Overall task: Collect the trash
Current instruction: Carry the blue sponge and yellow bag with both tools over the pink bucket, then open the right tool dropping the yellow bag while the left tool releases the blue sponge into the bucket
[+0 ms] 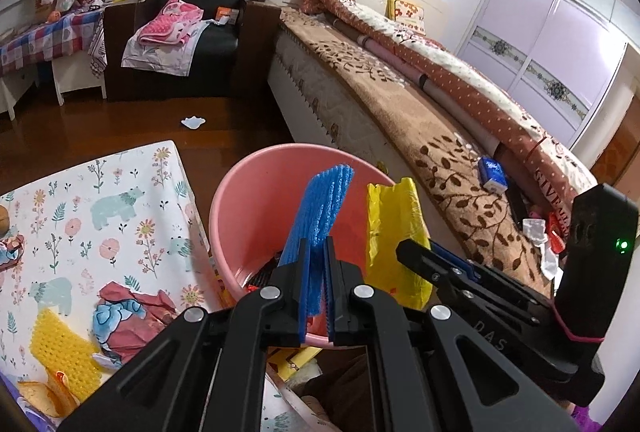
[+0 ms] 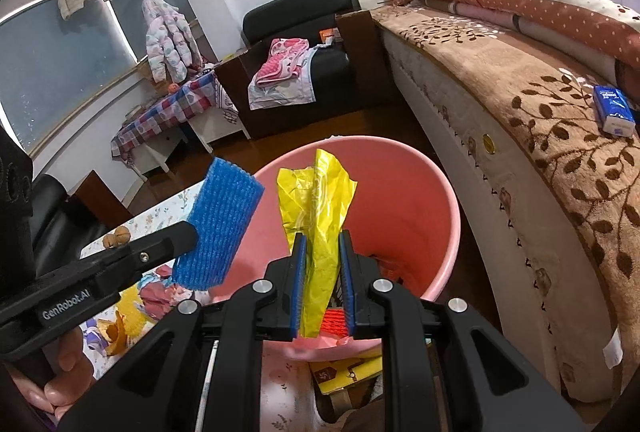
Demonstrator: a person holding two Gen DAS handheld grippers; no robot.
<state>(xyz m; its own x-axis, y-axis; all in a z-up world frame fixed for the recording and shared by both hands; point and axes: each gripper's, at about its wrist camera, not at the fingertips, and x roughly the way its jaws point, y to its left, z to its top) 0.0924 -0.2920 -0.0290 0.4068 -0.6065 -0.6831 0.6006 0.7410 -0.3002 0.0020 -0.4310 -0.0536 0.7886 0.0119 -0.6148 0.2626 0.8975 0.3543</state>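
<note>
The left gripper (image 1: 318, 252) is clamped on a blue foam net (image 1: 322, 208), its jaws nearly shut with the net squeezed flat between them. The net is held upright over the open mouth of the pink bin (image 1: 256, 192). The right gripper (image 2: 324, 252) is closed on a crumpled yellow bag (image 2: 316, 208), the jaws kept slightly apart by the folded plastic. That bag too is held above the bin (image 2: 404, 216), just beside the net (image 2: 220, 228). Red and dark scraps are seen at the bottom of the bin. The bin is set on the floor between the bed (image 2: 520, 136) and a desk (image 1: 80, 216) covered with a flowered cloth. More trash is left on the desk: a yellow foam net (image 1: 60, 344) and crumpled red and blue paper (image 1: 128, 316) just beside it. A white scrap (image 1: 193, 121) is seen on the floor farther off. A blue tissue pack (image 2: 614, 109) lies on the bed.
</note>
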